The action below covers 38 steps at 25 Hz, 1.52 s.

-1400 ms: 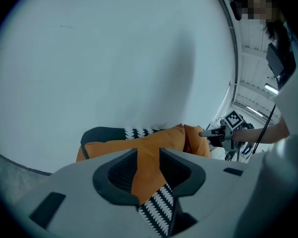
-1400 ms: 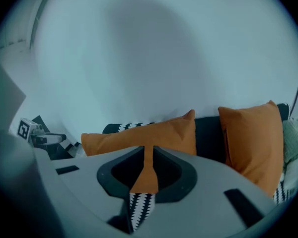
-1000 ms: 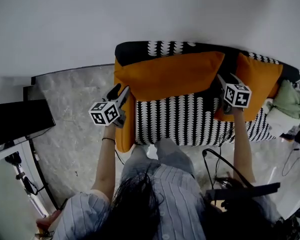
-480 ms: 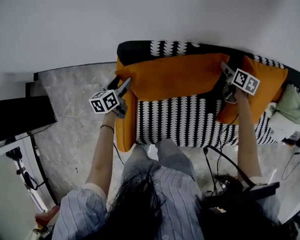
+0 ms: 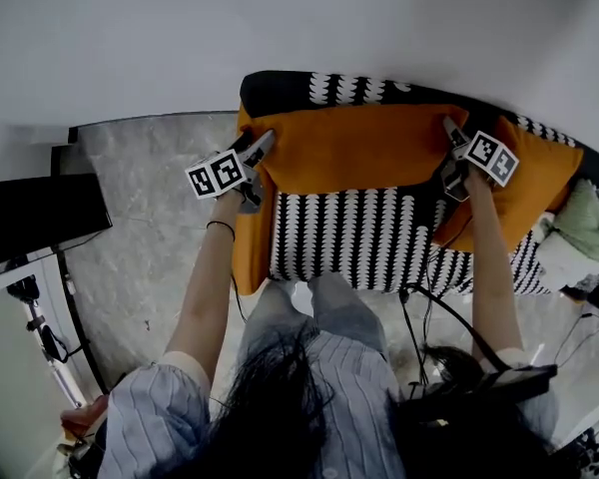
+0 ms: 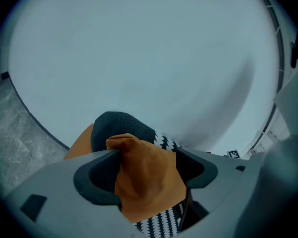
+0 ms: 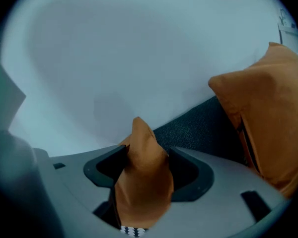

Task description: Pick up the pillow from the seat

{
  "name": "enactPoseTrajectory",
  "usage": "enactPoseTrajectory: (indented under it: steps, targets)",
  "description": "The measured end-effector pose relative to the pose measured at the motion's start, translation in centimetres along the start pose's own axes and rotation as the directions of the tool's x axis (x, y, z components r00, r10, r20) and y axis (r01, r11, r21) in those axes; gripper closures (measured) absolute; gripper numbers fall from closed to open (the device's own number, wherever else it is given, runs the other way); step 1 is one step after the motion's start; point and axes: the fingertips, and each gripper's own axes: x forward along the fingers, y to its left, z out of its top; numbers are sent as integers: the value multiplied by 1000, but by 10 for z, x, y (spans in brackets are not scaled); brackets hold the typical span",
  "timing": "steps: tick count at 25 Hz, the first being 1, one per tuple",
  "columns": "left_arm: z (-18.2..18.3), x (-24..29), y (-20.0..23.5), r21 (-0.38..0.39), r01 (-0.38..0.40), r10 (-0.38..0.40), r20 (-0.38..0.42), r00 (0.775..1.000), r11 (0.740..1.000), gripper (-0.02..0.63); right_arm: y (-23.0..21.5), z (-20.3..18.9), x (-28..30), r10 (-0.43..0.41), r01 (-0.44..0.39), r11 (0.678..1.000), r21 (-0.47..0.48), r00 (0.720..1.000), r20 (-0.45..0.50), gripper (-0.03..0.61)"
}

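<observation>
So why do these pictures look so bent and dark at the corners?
Head view: the wide lens bows the sofa and floor edge into curves; soft light, no glare. Left gripper view: round image, black corners, the pillow corner fairly sharp. Right gripper view: same black rim; the other cushion stretches near the edge.

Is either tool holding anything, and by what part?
Nothing gripped yet, apparently: the left tool and right tool have just been opening their jaws, and a corner of the pillow sits between each pair.

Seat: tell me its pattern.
The seat is black with rows of white tooth-shaped marks; the head view shows it best.
</observation>
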Motion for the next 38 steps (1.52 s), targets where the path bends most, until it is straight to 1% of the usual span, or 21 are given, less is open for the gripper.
enactPoseTrajectory:
  steps: [1, 3, 6, 8, 10, 12, 14, 16, 18, 19, 23, 26, 28, 30, 34, 38]
  targets:
    - [0, 2, 0, 7, -1, 1, -9, 1000, 1000, 272, 1, -1, 0, 6, -6, 1000, 5, 1000, 2, 293]
    - [0, 6, 2, 30, -16, 16, -23, 1000, 999, 272, 4, -4, 1, 10, -11, 1000, -21, 1000, -13, 341]
    - [-3, 12, 13, 67, -80, 83, -38, 996, 994, 276, 11, -13, 1, -5, -2, 991, -135, 998, -55, 393]
    - [-7, 16, 19, 84, -113, 118, -57, 991, 990, 304, 16, -22, -3, -19, 4, 983, -186, 997, -78, 419]
    - [-9, 18, 17, 88, -120, 127, -79, 989, 989, 346, 24, -29, -12, -3, -12, 982, -186, 997, -81, 437]
    - [-9, 13, 14, 97, -111, 121, -101, 988, 989, 387, 35, -34, -27, 55, -65, 984, -165, 996, -64, 443]
    - [-11, 3, 12, 125, -91, 106, -123, 987, 988, 413, 42, -41, -47, 113, -118, 984, -137, 993, -46, 448]
    - [-12, -8, 10, 169, -80, 102, -128, 986, 982, 444, 43, -48, -64, 132, -135, 984, -114, 991, -37, 453]
    - [-13, -19, 8, 205, -93, 118, -110, 987, 974, 479, 43, -56, -80, 126, -129, 985, -112, 992, -32, 454]
    - [-14, -23, 7, 204, -99, 121, -99, 988, 974, 496, 45, -59, -86, 121, -124, 985, -117, 992, -26, 456]
    - [-17, -36, 6, 136, -109, 116, -44, 992, 985, 545, 63, -65, -105, 106, -104, 982, -155, 994, 7, 456]
    - [-11, -49, -3, 134, -86, 87, 0, 996, 987, 554, 72, -61, -124, 111, -101, 984, -145, 992, 59, 459]
    - [-5, -60, -9, 112, -61, 57, 39, 998, 992, 555, 79, -55, -139, 132, -118, 986, -121, 985, 107, 460]
    - [3, -72, -18, 100, -35, 26, 82, 996, 994, 555, 92, -49, -155, 150, -133, 984, -120, 979, 141, 460]
    - [19, -96, -42, 145, 12, -31, 133, 991, 989, 555, 113, -41, -185, 149, -120, 981, -152, 970, 194, 462]
    - [43, -121, -68, 191, 65, -101, 186, 977, 979, 557, 132, -28, -214, 154, -112, 978, -174, 956, 251, 462]
